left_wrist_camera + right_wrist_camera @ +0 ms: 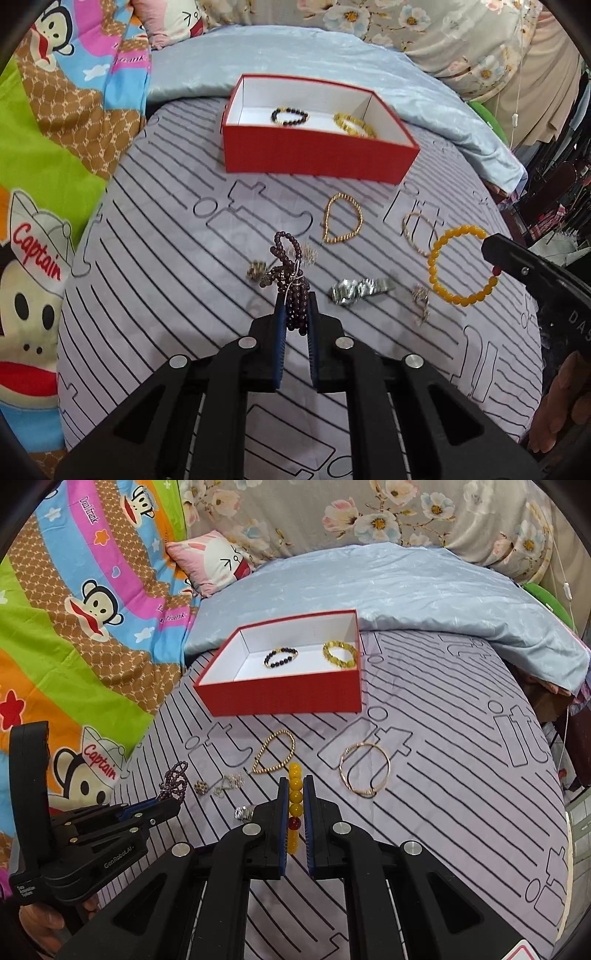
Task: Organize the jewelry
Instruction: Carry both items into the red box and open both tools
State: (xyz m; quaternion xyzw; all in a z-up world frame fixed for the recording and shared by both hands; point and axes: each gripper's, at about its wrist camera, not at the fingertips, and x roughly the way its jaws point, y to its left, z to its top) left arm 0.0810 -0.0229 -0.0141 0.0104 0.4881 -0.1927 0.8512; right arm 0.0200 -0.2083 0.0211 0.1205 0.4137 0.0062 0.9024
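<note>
My left gripper (295, 301) is shut on a dark purple bead strand (286, 273), which bunches up above the striped bedsheet; it also shows in the right wrist view (173, 779). My right gripper (294, 784) is shut on a yellow bead bracelet (294, 794), also seen in the left wrist view (458, 264). The red box (314, 155) with a white inside sits beyond and holds a dark bead bracelet (290, 115) and a yellow one (352, 124). It shows in the right wrist view too (280, 698).
On the sheet lie a gold twisted bracelet (341, 223), a thin rose-gold bangle (364, 773), a silver watch band (360, 290), a thin chain (229, 782) and small charms (256, 269). A blue pillow (406, 587) lies behind the box. A cartoon quilt (74, 627) lies left.
</note>
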